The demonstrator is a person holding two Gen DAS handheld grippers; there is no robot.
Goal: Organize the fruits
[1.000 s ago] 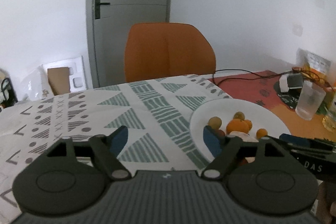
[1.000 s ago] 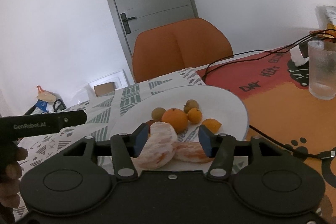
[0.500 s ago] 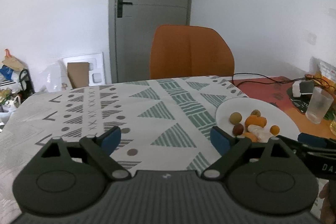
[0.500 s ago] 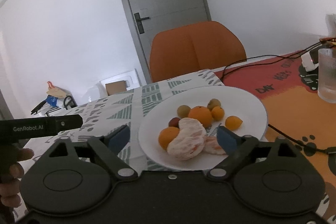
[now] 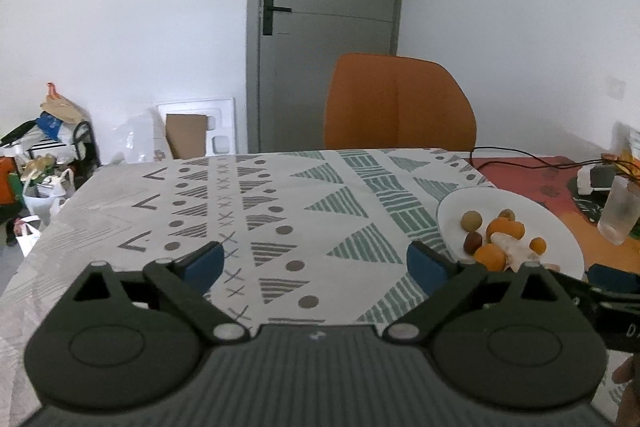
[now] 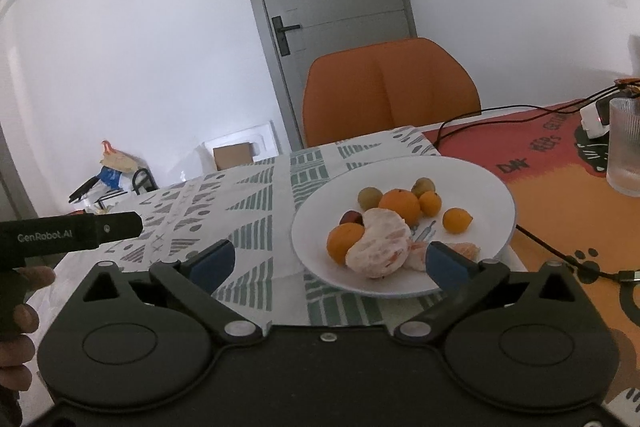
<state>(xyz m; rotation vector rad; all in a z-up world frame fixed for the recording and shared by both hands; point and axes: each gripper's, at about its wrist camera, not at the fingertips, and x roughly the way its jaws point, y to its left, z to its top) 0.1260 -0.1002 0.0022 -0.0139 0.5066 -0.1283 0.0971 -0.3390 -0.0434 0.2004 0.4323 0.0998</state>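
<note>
Both grippers are wide apart w/ nothing between the pads; jaws on each have just been opening. Left gripper (image 5: 314, 267) hangs over bare patterned tablecloth (image 5: 280, 211), its blue pads clear of any fruit, the white plate (image 5: 560, 227) off to its right side. Right gripper (image 6: 330, 263) sits just in front of the plate (image 6: 492, 195), right pad overlapping the plate's near rim in the pic, left pad over the cloth; can't tell if either touches anything. All fruit is on the plate: big peeled citrus (image 6: 380, 247) at the near side w/ loose peeled segments (image 6: 466, 251) beside it on the right, an orange (image 6: 344, 241) touching it on the left, a dark red fruit (image 6: 352, 217) behind that, bigger orange (image 6: 400, 205) in the middle w/ a small one (image 6: 431, 203) against it, 2 greenish-brown round fruits (image 6: 369, 197) at the back, and a lone small orange fruit (image 6: 457, 220) apart to the right. Plate straddles the edge btw the patterned cloth and an orange-red mat (image 6: 560, 187). Ribbed glass (image 6: 624, 147) stands upright on the mat far right, black cable (image 6: 548, 247) runs past the plate. Orange chair (image 6: 390, 91) behind the table, grey door (image 6: 328, 7) shut behind it. A hand (image 6: 16, 307) at left edge of the right-wrist view holds the other gripper's handle
</note>
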